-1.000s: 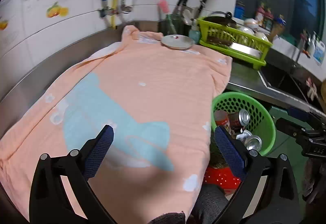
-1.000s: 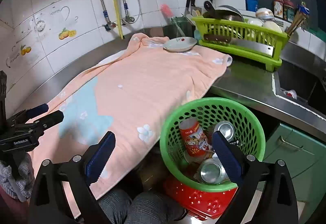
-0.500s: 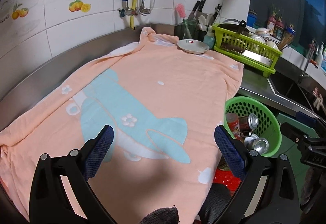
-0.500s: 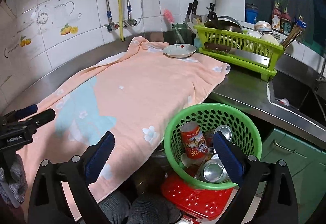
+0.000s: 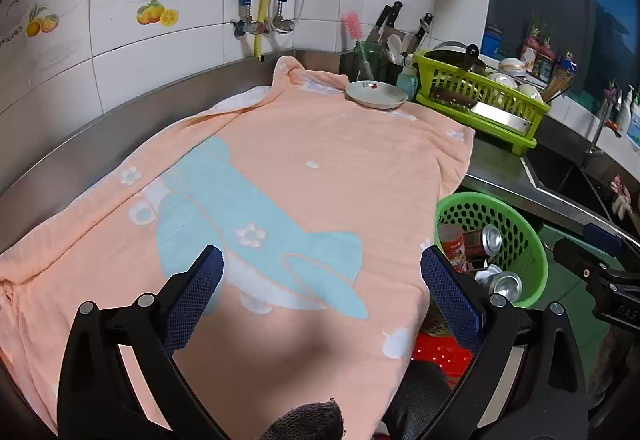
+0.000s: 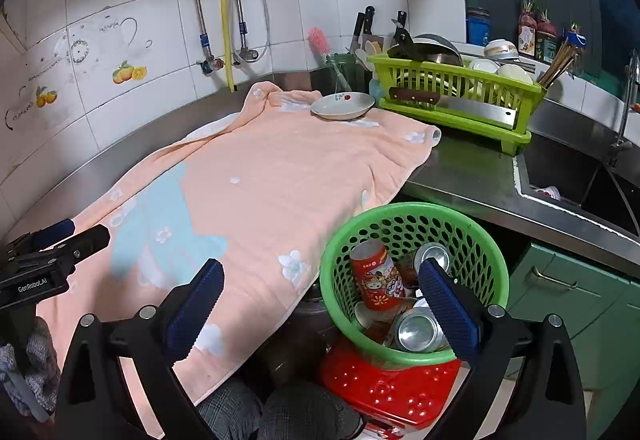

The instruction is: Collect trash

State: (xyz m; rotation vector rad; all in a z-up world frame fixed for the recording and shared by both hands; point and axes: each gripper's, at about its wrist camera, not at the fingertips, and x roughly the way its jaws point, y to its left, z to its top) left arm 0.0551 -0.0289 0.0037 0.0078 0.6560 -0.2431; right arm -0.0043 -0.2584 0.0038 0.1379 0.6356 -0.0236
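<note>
1. The left claw [image 5: 320, 280] hangs spread wide and empty above the peach towel [image 5: 300, 167] that covers the steel surface [image 6: 460, 167].
2. The right claw [image 6: 320, 292] is likewise spread, holding nothing, over the towel's near right edge.
3. The cans [image 6: 376, 276] lie piled in the green basket [image 6: 400, 215], which sits on a red stool [image 6: 384, 388] just right of the surface.
4. A white plate [image 6: 342, 105] rests on the towel's far end, beside the lime dish rack [image 6: 452, 95].
</note>
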